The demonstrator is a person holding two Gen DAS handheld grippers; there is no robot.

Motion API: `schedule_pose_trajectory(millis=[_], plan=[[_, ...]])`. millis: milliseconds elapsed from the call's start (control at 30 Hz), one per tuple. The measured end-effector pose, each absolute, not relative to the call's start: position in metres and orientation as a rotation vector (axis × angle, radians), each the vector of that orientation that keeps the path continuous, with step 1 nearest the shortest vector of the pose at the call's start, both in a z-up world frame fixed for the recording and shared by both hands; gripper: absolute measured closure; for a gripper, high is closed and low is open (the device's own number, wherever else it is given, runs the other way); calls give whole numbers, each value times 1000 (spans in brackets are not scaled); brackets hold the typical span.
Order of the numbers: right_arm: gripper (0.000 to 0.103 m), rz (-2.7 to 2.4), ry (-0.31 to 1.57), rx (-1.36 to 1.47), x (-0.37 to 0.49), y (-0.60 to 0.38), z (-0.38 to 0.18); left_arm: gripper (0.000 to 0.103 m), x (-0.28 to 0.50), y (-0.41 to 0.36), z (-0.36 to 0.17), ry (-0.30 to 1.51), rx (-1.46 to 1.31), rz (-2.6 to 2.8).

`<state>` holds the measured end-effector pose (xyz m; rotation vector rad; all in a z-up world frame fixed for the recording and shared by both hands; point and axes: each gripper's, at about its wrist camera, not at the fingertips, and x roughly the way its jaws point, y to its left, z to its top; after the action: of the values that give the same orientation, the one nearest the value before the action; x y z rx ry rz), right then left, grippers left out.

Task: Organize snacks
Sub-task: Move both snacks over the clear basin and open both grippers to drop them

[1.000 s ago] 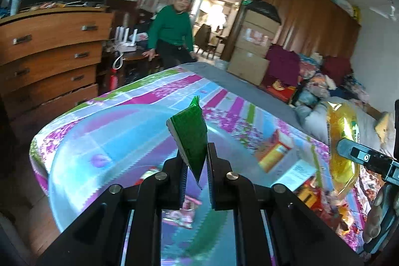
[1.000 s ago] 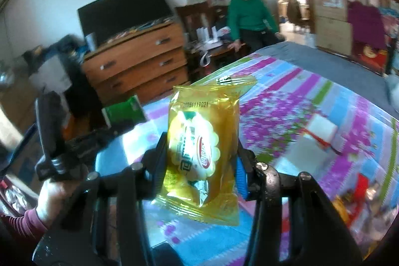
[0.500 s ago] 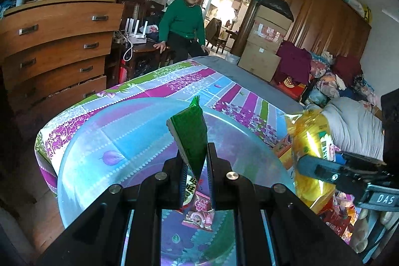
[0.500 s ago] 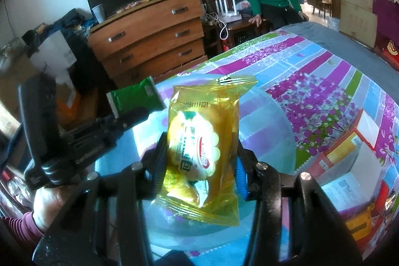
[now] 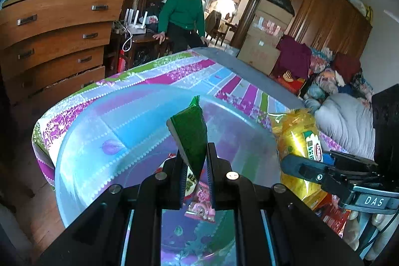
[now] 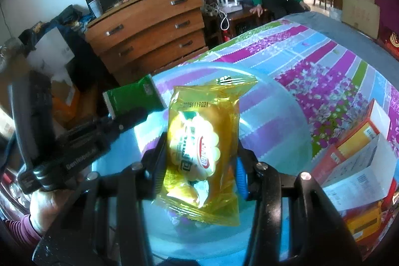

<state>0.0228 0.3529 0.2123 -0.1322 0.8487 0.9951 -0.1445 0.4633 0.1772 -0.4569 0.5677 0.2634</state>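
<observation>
Left gripper (image 5: 194, 178): lower centre of the left wrist view; its jaws stand narrow, pinched on the lower edge of the green packet (image 5: 190, 131), which stands up on edge so that it can drop straight once let go.
Green packet's place: centre of that view, over the open mouth of the clear basin (image 5: 82, 141); in the right wrist view it shows at centre left (image 6: 132, 97), sticking out past the other tool's tip.
Clear basin: fills the lower middle of both views and rests on the striped floral bedcover (image 5: 189, 71); a pink wrapper (image 5: 200, 206) already lies inside, so I judge it the collecting place for the snacks.
Right gripper (image 6: 200, 161): lower centre of the right wrist view; its jaws stand fairly wide, closed against both sides of the yellow snack bag (image 6: 202, 148), held upright by its middle, probably to keep the puffy pack from slipping.
Yellow snack bag's place: above the basin's near right part; at centre right of the left wrist view (image 5: 296, 141) it hangs just beside the rim.
Boxes (image 6: 361, 138): right edge of the right wrist view, on the bedcover outside the basin.
</observation>
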Motion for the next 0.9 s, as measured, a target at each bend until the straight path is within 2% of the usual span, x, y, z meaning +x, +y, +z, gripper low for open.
schedule_pose_trajectory(millis=[400,900], plan=[[56,999,888,-130,27,353,196,90,-135,464,170,592,-458,274],[56,1011,879,-101,26,352,200,90,-129,466,166,644,-441,305]])
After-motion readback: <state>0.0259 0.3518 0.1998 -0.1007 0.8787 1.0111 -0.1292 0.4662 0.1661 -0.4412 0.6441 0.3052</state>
